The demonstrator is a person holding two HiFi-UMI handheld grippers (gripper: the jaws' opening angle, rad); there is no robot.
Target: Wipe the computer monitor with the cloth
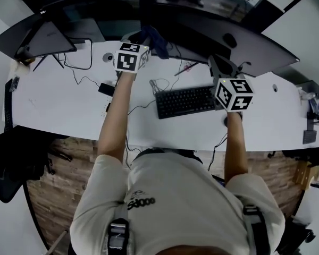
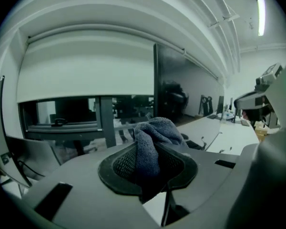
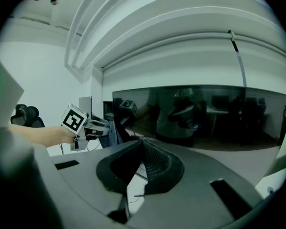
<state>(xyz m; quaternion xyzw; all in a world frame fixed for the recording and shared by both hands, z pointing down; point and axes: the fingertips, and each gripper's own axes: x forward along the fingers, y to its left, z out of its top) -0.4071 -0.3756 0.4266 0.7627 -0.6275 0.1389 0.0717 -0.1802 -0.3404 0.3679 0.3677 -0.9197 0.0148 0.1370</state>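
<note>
The left gripper (image 2: 150,163) has its jaws clamped on a blue-grey cloth (image 2: 155,137). The cloth is soft and looped in texture, bunched into a wad. Its loose end stands up out of the pads and points toward the computer monitor (image 1: 212,31).

In the head view the cloth sits at the monitor's left end, just in front of the screen. Whether it touches the glass cannot be told.

The monitor is wide, dark and curved. Its long axis runs left to right along the far edge of the white desk (image 1: 58,105), and its screen faces the person and mirrors them dimly.

The right gripper (image 3: 140,147) hovers in front of the monitor's right half, above the right end of the keyboard (image 1: 185,101). Its jaws are drawn together on nothing.
</note>
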